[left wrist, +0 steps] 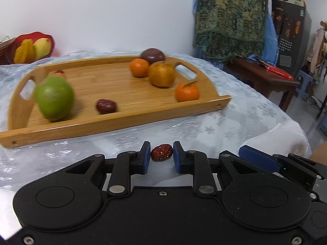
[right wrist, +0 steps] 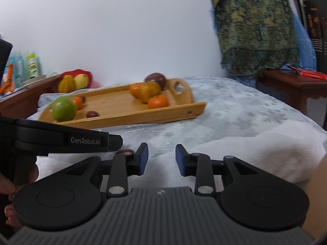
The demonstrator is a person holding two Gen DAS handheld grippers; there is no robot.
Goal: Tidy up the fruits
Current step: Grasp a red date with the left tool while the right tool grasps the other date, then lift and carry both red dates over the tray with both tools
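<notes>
- On the tablecloth (left wrist: 224, 122), at six o'clock of the wooden tray (left wrist: 114, 120): left gripper (left wrist: 161, 156) pinching a loose red date (left wrist: 161, 152), presumably to move it trayward.
- At three o'clock of it: right gripper (right wrist: 161, 159) spread, empty, standing clear.

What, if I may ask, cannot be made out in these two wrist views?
- Left wrist view: small orange and dark fruits behind the round green apple in the wooden tray; the apple hides most of them.
- Right wrist view: wrinkled red date, nearly all hidden by the left gripper and the right gripper's finger.
- Right wrist view: bottles at the left edge; labels blurred.
</notes>
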